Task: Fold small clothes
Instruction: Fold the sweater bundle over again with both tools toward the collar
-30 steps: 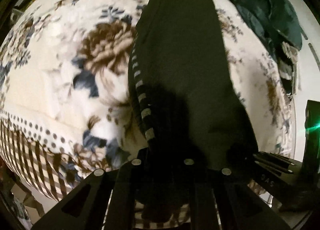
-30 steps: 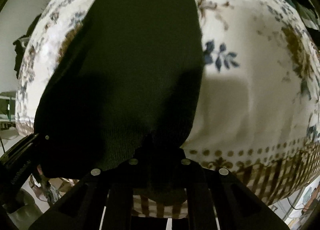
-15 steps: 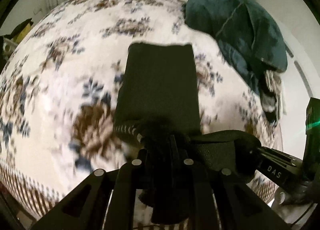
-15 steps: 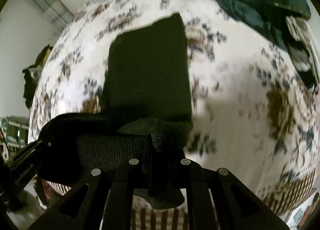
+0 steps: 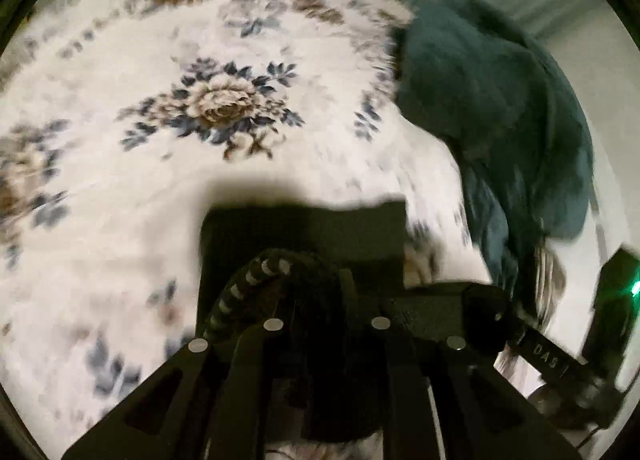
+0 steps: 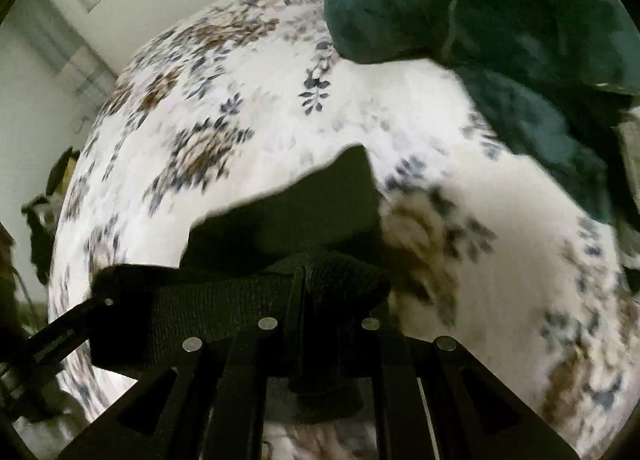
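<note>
Left wrist view: the left gripper (image 5: 320, 300) is clamped on the near hem of the dark knit garment (image 5: 304, 227); the right gripper (image 6: 304, 292) pinches its other corner above the floral blanket (image 6: 460, 163). Uneven travel could skew the fold, or fabric may slip.

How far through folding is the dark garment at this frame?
Midway through a fold. The left gripper and right gripper each pinch the near edge of the dark knit garment, lifted and carried over its far part lying on the floral blanket. Left: lay it down and release. The teal pile looks unfolded.
</note>
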